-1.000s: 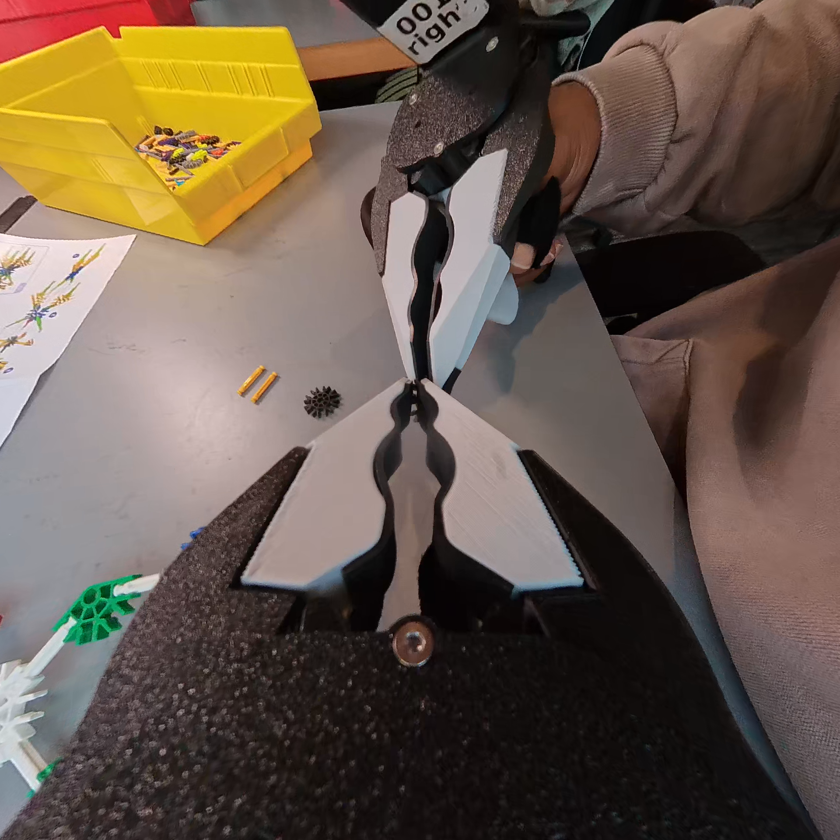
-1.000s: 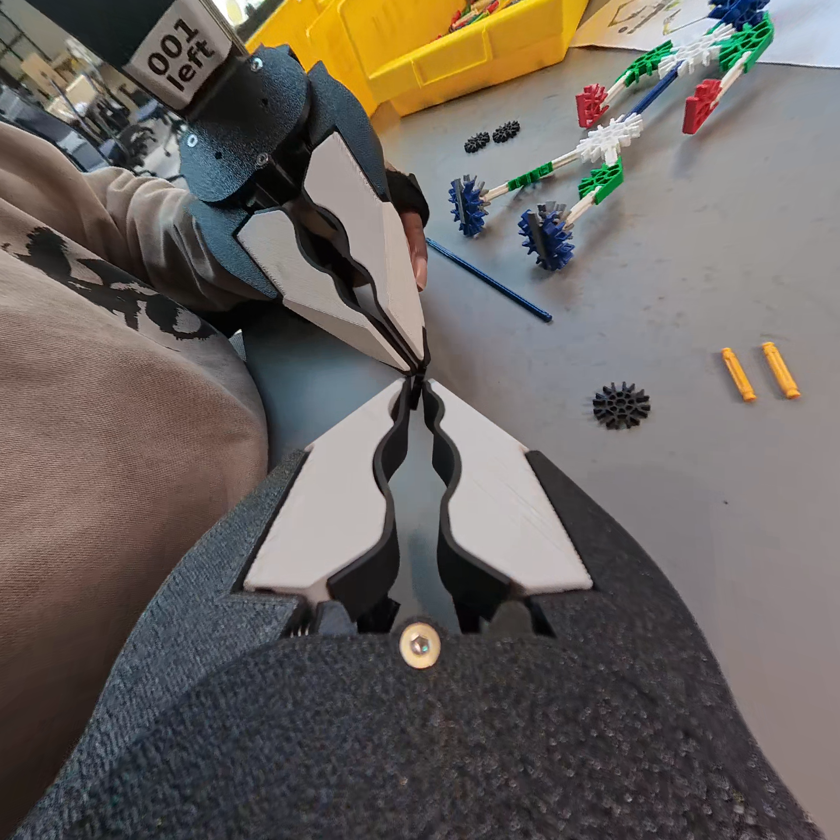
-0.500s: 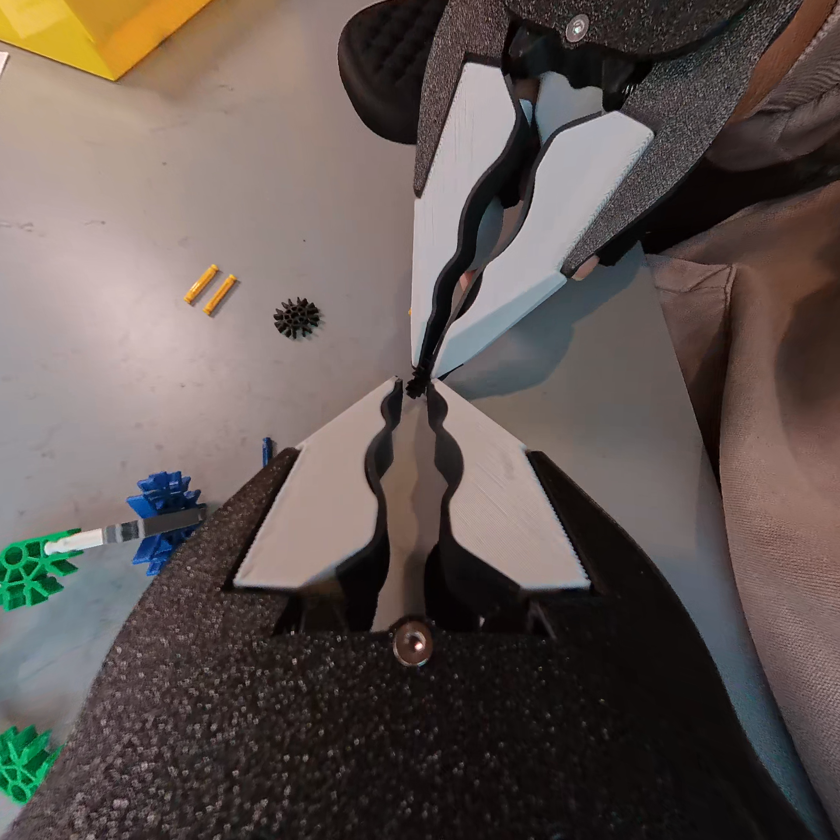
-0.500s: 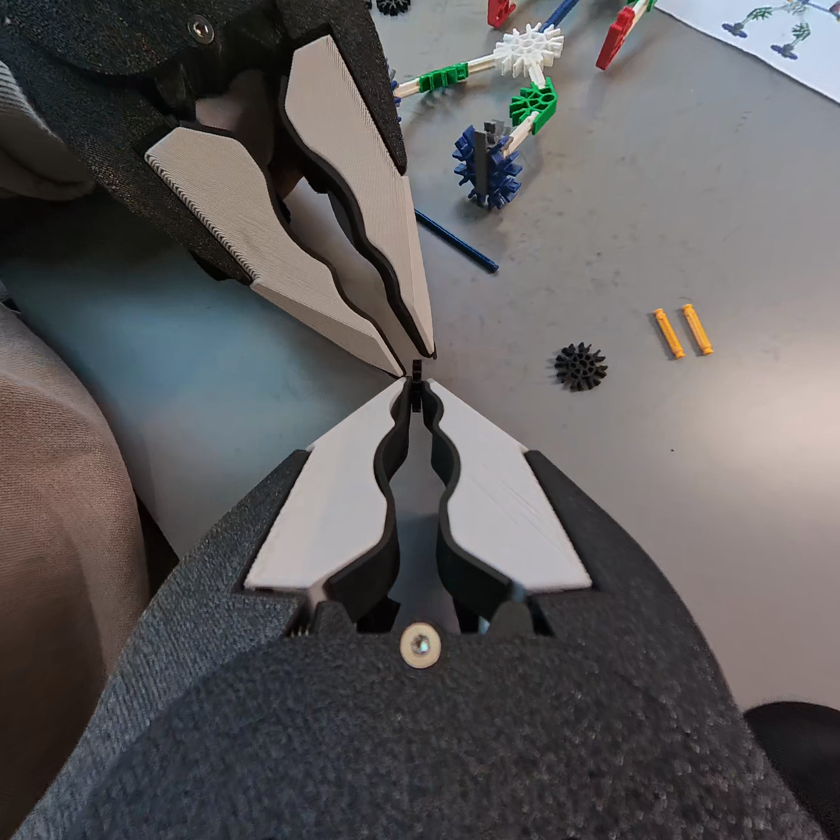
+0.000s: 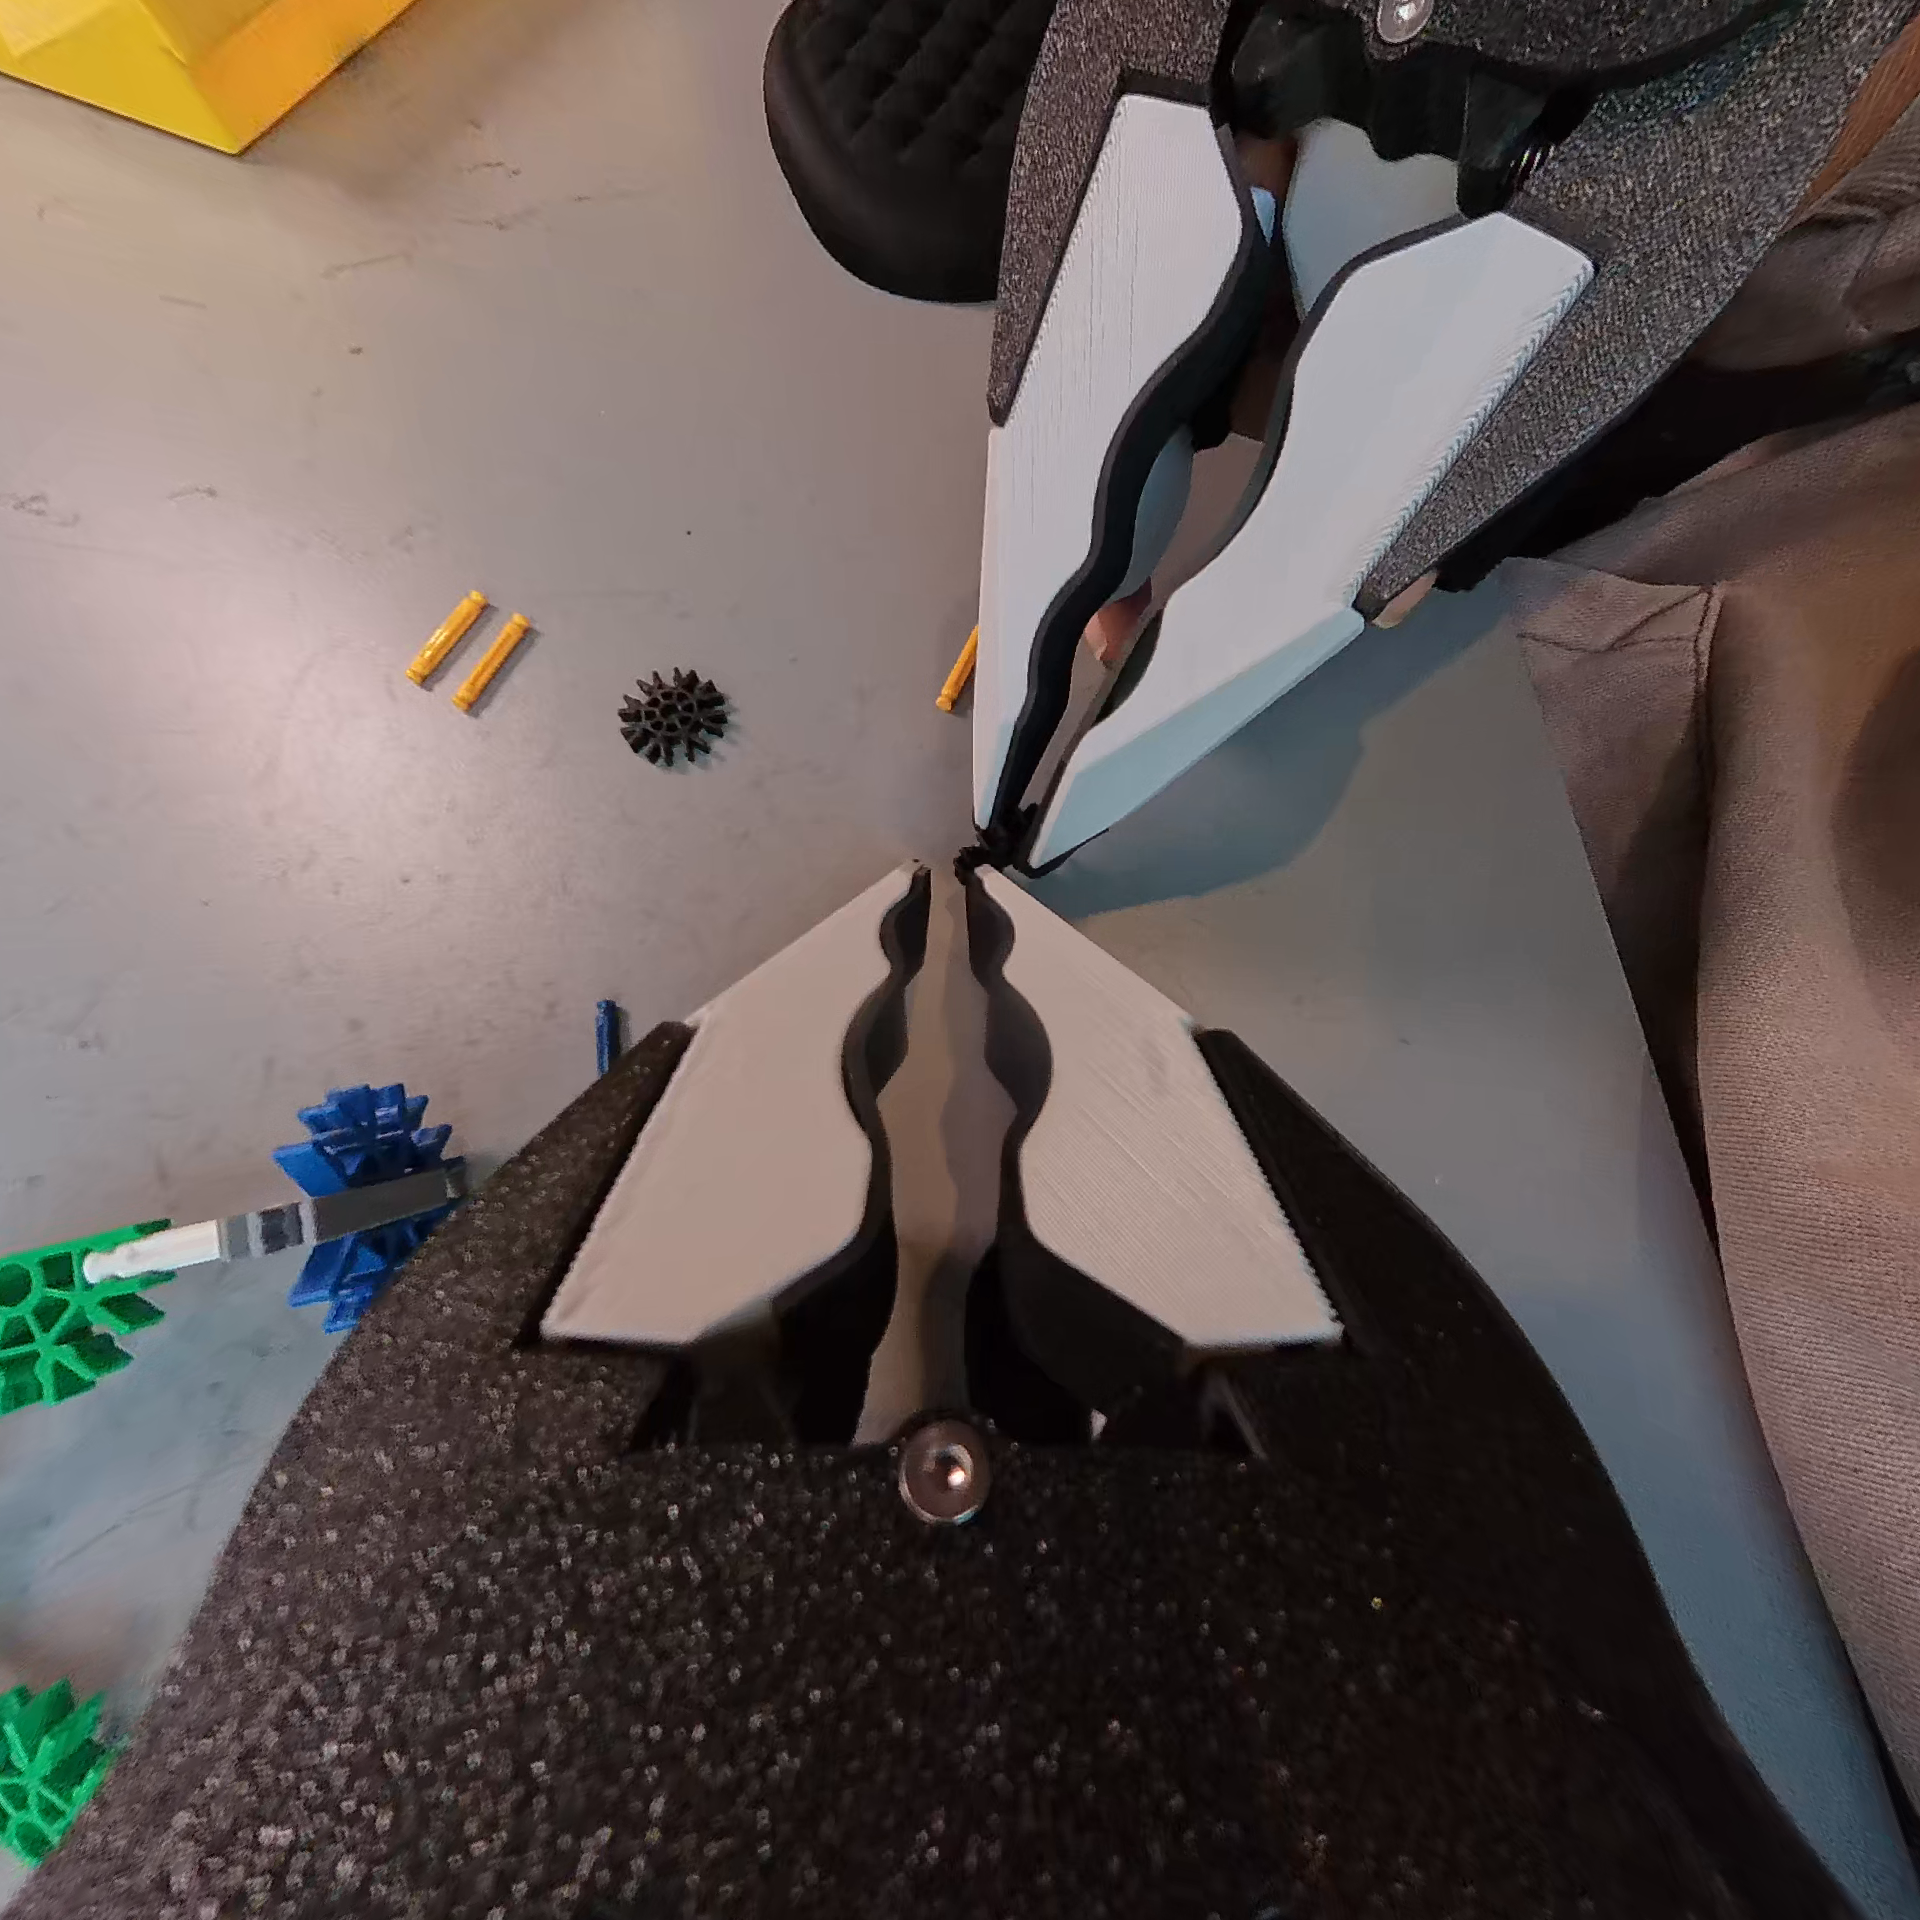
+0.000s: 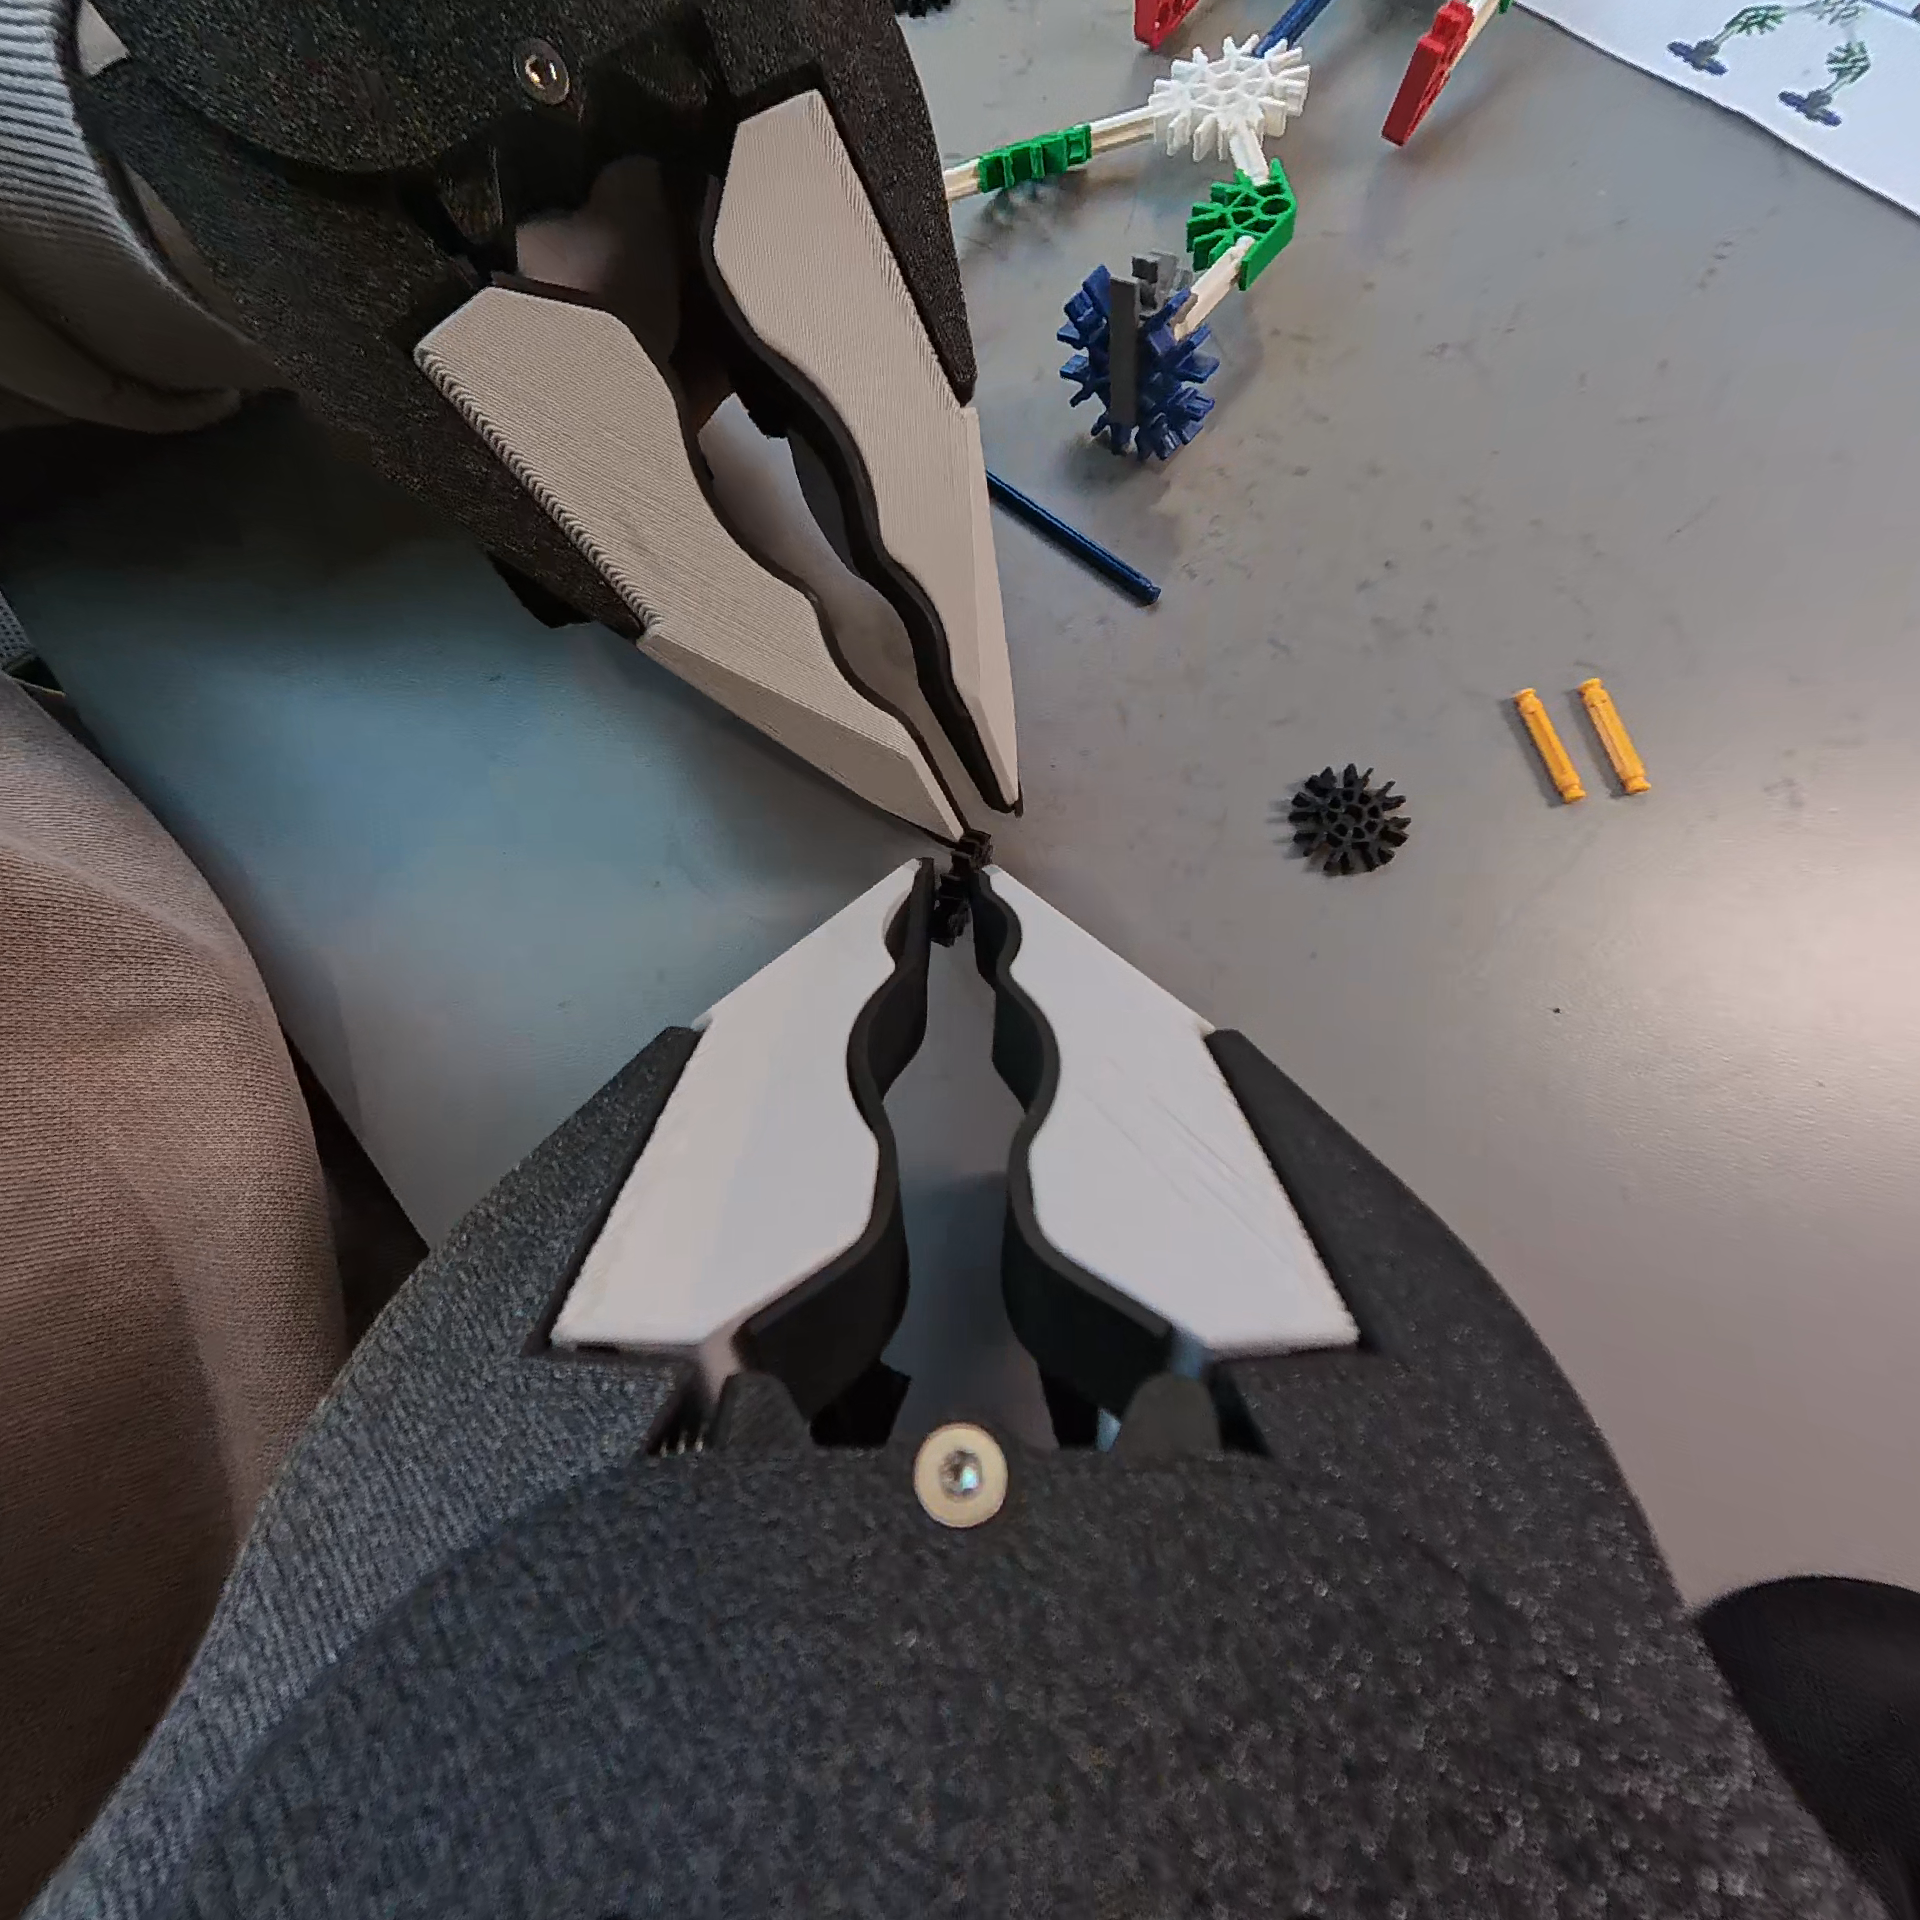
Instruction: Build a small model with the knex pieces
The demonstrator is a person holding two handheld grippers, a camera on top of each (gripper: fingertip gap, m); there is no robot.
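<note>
My two grippers meet tip to tip just above the grey table (image 5: 312, 416). My right gripper (image 6: 953, 883) is shut on a small black connector piece (image 6: 951, 902), which sticks out a little past its tips. In the left wrist view it comes in from the top, with the black piece (image 5: 987, 844) at its tip. My left gripper (image 5: 942, 878) has its fingertips a narrow gap apart with nothing between them, and its right fingertip is right by the black piece. In the right wrist view the left gripper (image 6: 985, 816) reaches down from the upper left.
On the table lie a black spiked connector (image 5: 675, 717) (image 6: 1349, 819), two yellow rods (image 5: 468, 649) (image 6: 1579, 738), a blue rod (image 6: 1070, 535) and a model of blue (image 6: 1138, 364), green and white connectors. A yellow bin (image 5: 208, 62) stands far left. A person's brown clothing (image 5: 1766, 1039) borders the table. Both grippers' tips are close together, under 4 cm apart. The blue rod (image 6: 1070, 535) lies around 8 centimetres away from my left fingertips.
Both grippers have tilted down towards the table and drawn closer. The left gripper's fingertips have parted slightly. The black piece has stayed in the right gripper.
</note>
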